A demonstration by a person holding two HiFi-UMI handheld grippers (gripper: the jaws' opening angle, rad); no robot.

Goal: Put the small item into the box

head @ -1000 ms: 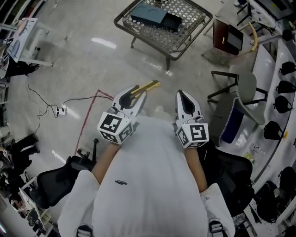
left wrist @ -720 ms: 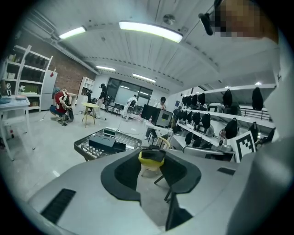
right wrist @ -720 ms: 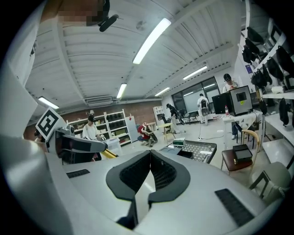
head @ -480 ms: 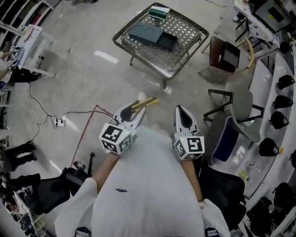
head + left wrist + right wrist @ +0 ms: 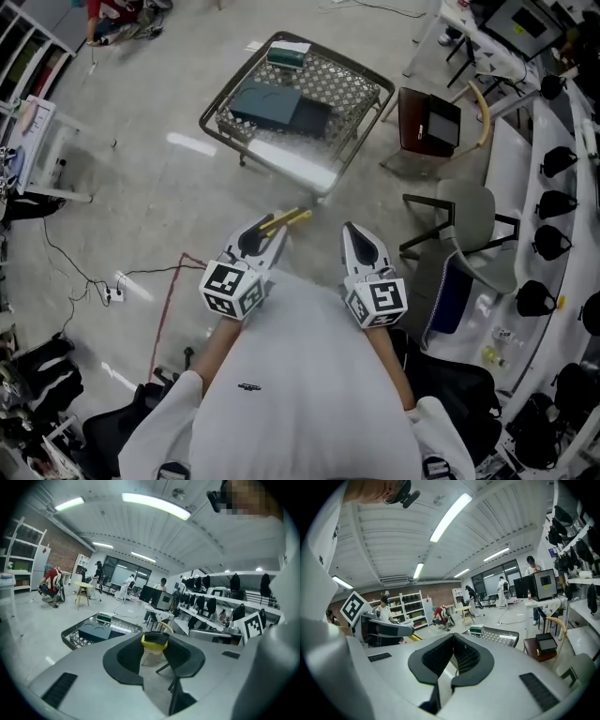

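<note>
Your left tongs (image 5: 269,228) grip the slim yellow item (image 5: 290,217) at their tips, centre frame; your right tongs (image 5: 351,229) are closed, empty.

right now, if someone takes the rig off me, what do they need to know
Left gripper: shut on the small yellow item, which pokes out past the tips.
Right gripper: shut, nothing between its jaws.
The dark box lies on the wire table ahead, across open floor. Both grippers are held at the person's front, well short of it.
Done: the item is in hand.
Left: get to the table, bring the item over the box, and put it in.
</note>
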